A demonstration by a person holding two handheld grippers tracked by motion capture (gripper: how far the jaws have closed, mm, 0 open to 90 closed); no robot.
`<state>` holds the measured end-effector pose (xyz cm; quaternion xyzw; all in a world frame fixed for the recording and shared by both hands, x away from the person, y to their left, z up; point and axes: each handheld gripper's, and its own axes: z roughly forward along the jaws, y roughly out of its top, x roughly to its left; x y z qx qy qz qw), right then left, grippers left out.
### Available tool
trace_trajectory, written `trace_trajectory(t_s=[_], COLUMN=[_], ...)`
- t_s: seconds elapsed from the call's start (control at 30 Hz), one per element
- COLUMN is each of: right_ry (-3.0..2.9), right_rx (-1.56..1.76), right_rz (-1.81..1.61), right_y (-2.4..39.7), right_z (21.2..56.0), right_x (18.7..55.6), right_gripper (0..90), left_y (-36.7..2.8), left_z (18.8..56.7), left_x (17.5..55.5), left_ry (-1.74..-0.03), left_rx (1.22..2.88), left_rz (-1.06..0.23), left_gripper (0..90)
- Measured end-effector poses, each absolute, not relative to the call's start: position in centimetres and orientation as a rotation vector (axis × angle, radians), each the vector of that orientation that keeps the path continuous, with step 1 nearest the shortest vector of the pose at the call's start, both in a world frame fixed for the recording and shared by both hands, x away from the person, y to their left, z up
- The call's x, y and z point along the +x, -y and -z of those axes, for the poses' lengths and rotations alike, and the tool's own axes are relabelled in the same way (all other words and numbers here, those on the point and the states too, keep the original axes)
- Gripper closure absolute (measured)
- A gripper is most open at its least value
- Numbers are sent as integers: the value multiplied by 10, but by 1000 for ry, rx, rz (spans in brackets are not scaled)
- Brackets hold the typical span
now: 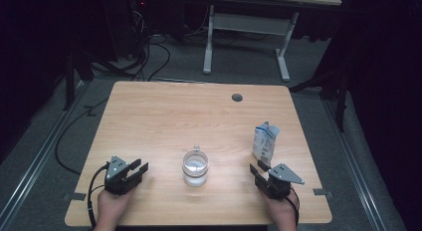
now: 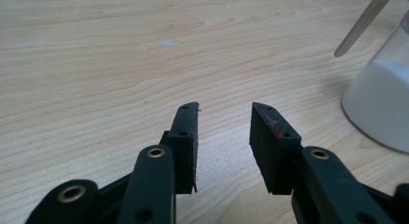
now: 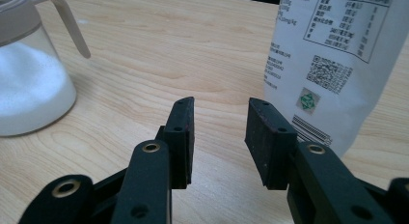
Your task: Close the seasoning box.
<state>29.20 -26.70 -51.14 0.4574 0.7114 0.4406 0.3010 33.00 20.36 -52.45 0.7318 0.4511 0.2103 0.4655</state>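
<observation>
A clear glass jar point(image 1: 194, 167) with a white powder in it stands at the front middle of the wooden table point(image 1: 164, 116). Its thin handle point(image 2: 359, 26) points up at the rim. In the right gripper view the jar point(image 3: 29, 84) is at the left. A white and blue printed pouch point(image 1: 264, 143) stands upright to the jar's right. My left gripper point(image 1: 140, 167) rests left of the jar, jaws open and empty point(image 2: 224, 137). My right gripper point(image 1: 256, 170) sits just in front of the pouch point(image 3: 333, 64), open with nothing between its pads.
A round cable hole point(image 1: 237, 97) lies near the table's far edge. Beyond the table stand a white desk frame point(image 1: 246, 29) and loose cables point(image 1: 144, 52) on the grey floor. The far half of the tabletop is bare wood.
</observation>
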Motion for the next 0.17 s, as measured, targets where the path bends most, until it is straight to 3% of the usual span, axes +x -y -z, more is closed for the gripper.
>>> trace_trajectory(t_s=[0.17], right_ry=[-1898], right_rx=[1210], right_rz=[-1167], right_y=[265], right_z=[512], right_x=[293], right_gripper=[633], left_y=[-205], left_z=[524], left_x=[329], left_ry=[-1109], left_rx=[1796], left_rz=[-519], left_gripper=[633])
